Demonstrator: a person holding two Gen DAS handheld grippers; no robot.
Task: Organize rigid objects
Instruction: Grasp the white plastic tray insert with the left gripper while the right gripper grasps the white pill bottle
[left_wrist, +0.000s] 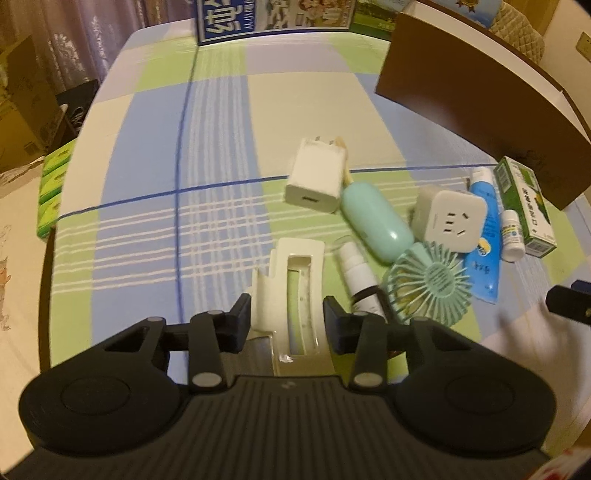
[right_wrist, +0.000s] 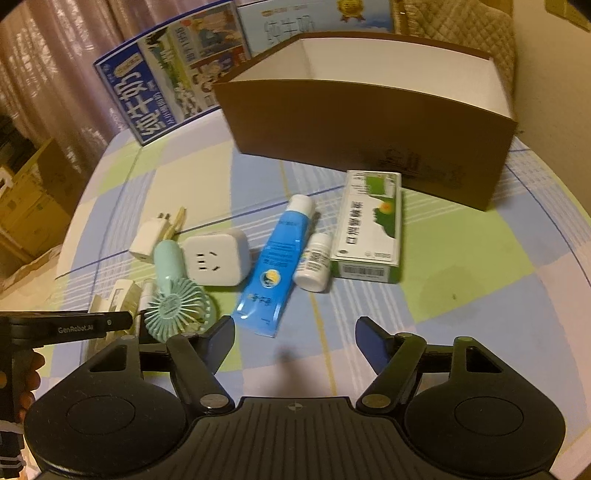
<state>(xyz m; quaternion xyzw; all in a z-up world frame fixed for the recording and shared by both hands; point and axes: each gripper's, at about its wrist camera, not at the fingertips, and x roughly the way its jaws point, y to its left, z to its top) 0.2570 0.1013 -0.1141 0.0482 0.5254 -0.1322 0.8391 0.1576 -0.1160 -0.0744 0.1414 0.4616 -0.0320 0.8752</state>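
Observation:
My left gripper (left_wrist: 288, 325) is shut on a cream plastic bracket (left_wrist: 291, 288) with a slot, just above the cloth. To its right lie a white spray bottle (left_wrist: 360, 280), a mint hand fan (left_wrist: 428, 284), a white charger (left_wrist: 316, 181), a white socket cube (left_wrist: 452, 221), a blue tube (left_wrist: 482, 243), a small white bottle (left_wrist: 512, 236) and a green box (left_wrist: 526, 206). My right gripper (right_wrist: 295, 339) is open and empty, just short of the blue tube (right_wrist: 275, 266). The brown open box (right_wrist: 369, 125) stands behind the green box (right_wrist: 373, 229).
The table has a blue, green and cream checked cloth (left_wrist: 207, 155). Printed cartons (right_wrist: 166, 92) stand at the far edge. Green packs (left_wrist: 51, 188) lie off the table's left side. The left gripper's body (right_wrist: 66, 326) shows in the right wrist view beside the fan (right_wrist: 173, 295).

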